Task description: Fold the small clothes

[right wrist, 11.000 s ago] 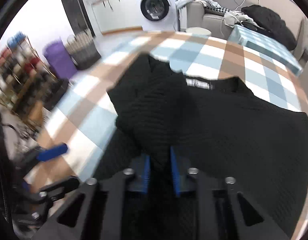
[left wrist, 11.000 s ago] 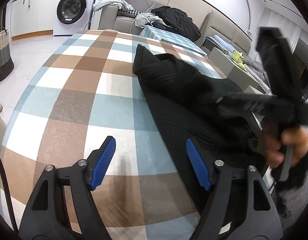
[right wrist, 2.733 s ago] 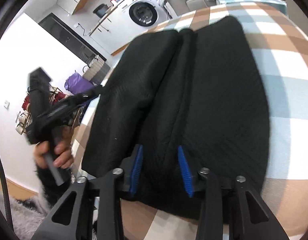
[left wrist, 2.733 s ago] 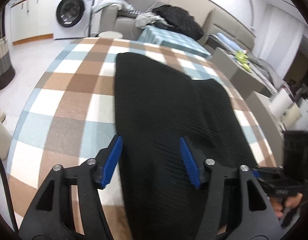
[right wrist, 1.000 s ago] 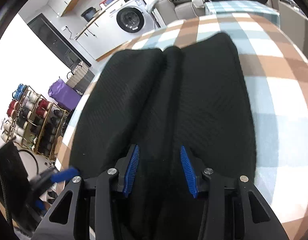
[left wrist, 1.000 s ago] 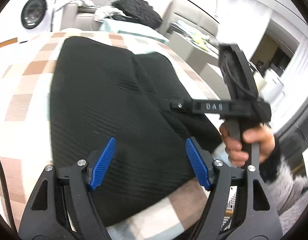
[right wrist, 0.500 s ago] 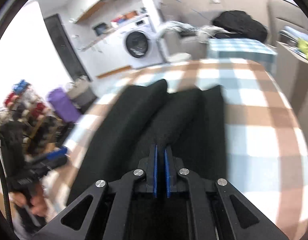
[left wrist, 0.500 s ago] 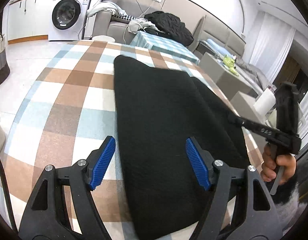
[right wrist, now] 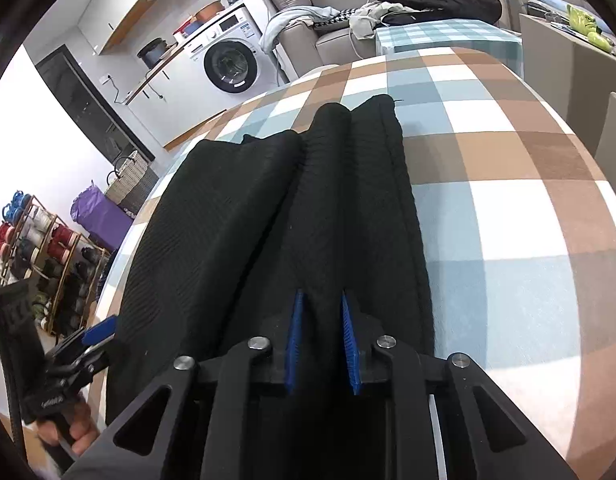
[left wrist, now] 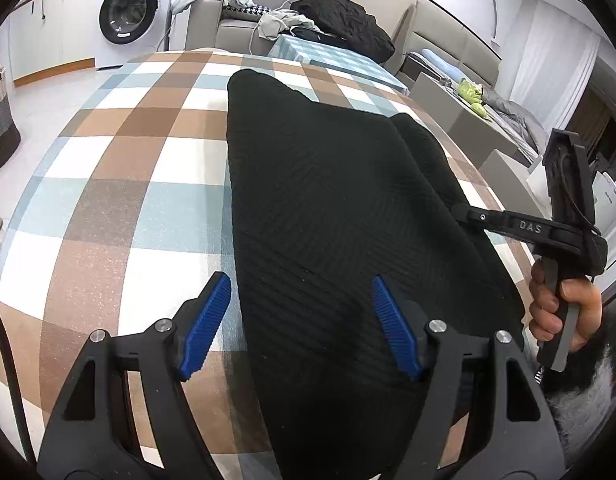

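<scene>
A black ribbed knit garment lies lengthwise on the checked tablecloth, folded into a long strip. My left gripper is open, its blue pads straddling the garment's near left edge just above the cloth. My right gripper is shut on a raised ridge of the garment at its near end. In the left wrist view the right gripper touches the garment's right edge. The left gripper shows at the lower left of the right wrist view.
A washing machine and a sofa piled with clothes stand beyond the table. A wicker basket sits on the floor at the left. A shoe rack and purple bag stand beside the table.
My right gripper's jaws have parted slightly around the fabric ridge and it has lowered toward the table. My left gripper has barely moved and stays open.
</scene>
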